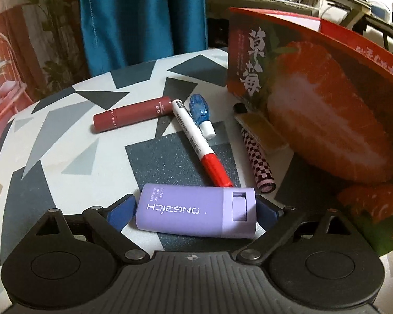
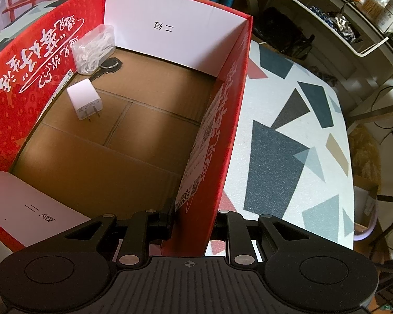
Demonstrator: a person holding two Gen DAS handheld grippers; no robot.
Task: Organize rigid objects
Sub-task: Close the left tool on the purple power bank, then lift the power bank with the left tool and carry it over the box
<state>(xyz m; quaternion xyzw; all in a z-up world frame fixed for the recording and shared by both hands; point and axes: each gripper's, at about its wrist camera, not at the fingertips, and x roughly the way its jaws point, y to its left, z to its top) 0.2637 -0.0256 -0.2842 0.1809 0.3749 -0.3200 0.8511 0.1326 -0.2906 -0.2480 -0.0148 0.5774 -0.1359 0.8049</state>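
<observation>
- Purple case [image 1: 196,213] lies on table [image 1: 65,120], between left gripper [image 1: 195,210] fingers [image 1: 120,210]; jaws spread wide, pads flank its ends, contact unclear.
- Just beyond: red-white marker [image 1: 200,142], blue corrector [image 1: 200,116], maroon tube [image 1: 132,115], checkered tube [image 1: 256,158], all on table beside box [image 1: 327,110].
- Right gripper [image 2: 190,225] pinches box wall [image 2: 217,141], jaws nearly together.
- Inside box: white charger [image 2: 85,99], clear bag [image 2: 94,48], black key-like item [image 2: 110,66] by far-left wall.
</observation>
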